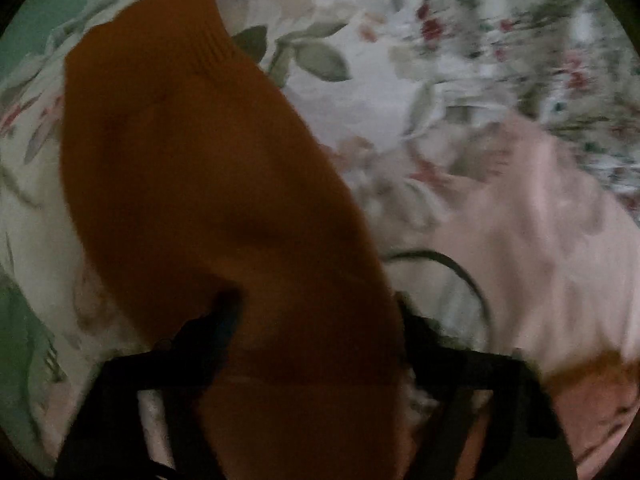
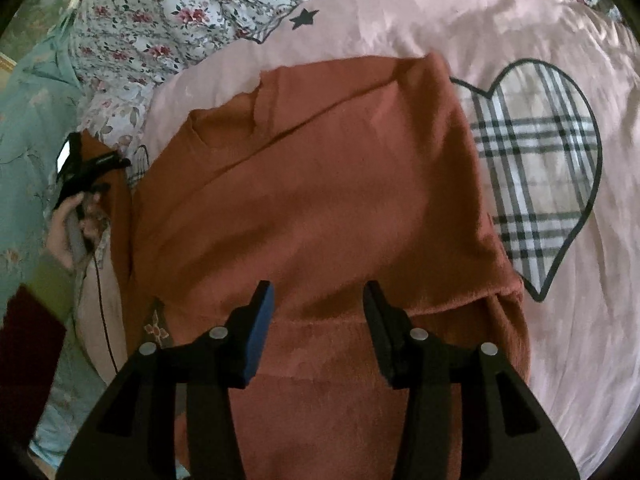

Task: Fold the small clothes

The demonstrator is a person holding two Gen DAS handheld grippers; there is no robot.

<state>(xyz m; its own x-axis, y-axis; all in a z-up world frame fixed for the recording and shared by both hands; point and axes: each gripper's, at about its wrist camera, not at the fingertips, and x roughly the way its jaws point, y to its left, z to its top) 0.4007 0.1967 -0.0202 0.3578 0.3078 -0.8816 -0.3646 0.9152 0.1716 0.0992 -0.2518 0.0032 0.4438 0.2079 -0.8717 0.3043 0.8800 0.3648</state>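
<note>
Two grippers are mine, one in each hand. My right gripper (image 2: 318,292) hangs over the lower part of the rust-orange sweater (image 2: 320,184), its fingers spread apart with only the knit beneath them, nothing pinched.

That sweater lies flat on the pink sheet (image 2: 560,340), its body filling the sheet's middle and reaching the left edge. Its right side touches the plaid heart (image 2: 536,152) printed on the sheet, and its neckline points to the far edge, where the flowered bedding (image 2: 180,12) begins.

At the sheet's left edge my left hand (image 2: 66,232) holds the left gripper (image 1: 320,312) beside the sweater's side. In that gripper's own blurred view the sleeve (image 1: 192,160) runs between the fingers and stretches away, ribbed cuff farthest off. I cannot tell whether the pads pinch the sleeve or only stand around it.
</note>
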